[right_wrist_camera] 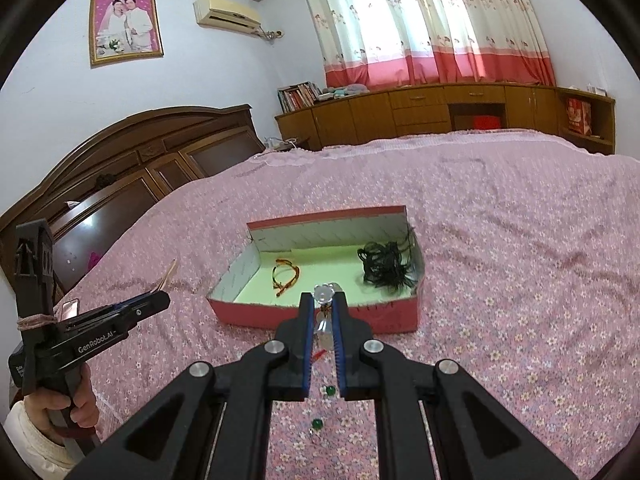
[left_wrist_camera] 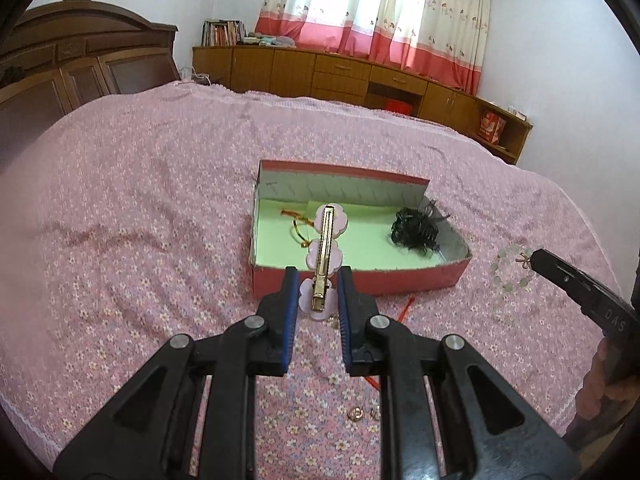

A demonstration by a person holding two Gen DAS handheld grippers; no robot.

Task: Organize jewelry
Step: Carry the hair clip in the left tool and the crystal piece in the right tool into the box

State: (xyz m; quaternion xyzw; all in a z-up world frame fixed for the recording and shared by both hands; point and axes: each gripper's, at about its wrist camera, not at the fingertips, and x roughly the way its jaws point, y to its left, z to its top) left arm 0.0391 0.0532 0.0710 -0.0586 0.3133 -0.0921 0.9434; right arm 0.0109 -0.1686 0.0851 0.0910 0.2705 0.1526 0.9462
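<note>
My left gripper [left_wrist_camera: 318, 274] is shut on a hair clip [left_wrist_camera: 323, 240], a gold bar backed by pink flower shapes, which sticks forward over the near wall of a red box [left_wrist_camera: 404, 280] with a pale green floor. In the box lie a red-and-gold bracelet [left_wrist_camera: 298, 228] and a black hair ornament [left_wrist_camera: 416, 230]. My right gripper [right_wrist_camera: 323, 299] is shut on a pale bead bracelet [right_wrist_camera: 323, 292], just short of the box [right_wrist_camera: 256, 312]. The left wrist view shows that bracelet [left_wrist_camera: 514, 268] hanging from the right gripper [left_wrist_camera: 538, 258], to the right of the box.
The box sits on a bed with a pink flowered cover [left_wrist_camera: 140, 220]. Small gold earrings [left_wrist_camera: 362, 414] and a red string [left_wrist_camera: 406, 308] lie on the cover near me, as do two green beads [right_wrist_camera: 330, 390]. A dark headboard [right_wrist_camera: 160, 160] stands on the left and wooden cabinets [right_wrist_camera: 420, 112] behind.
</note>
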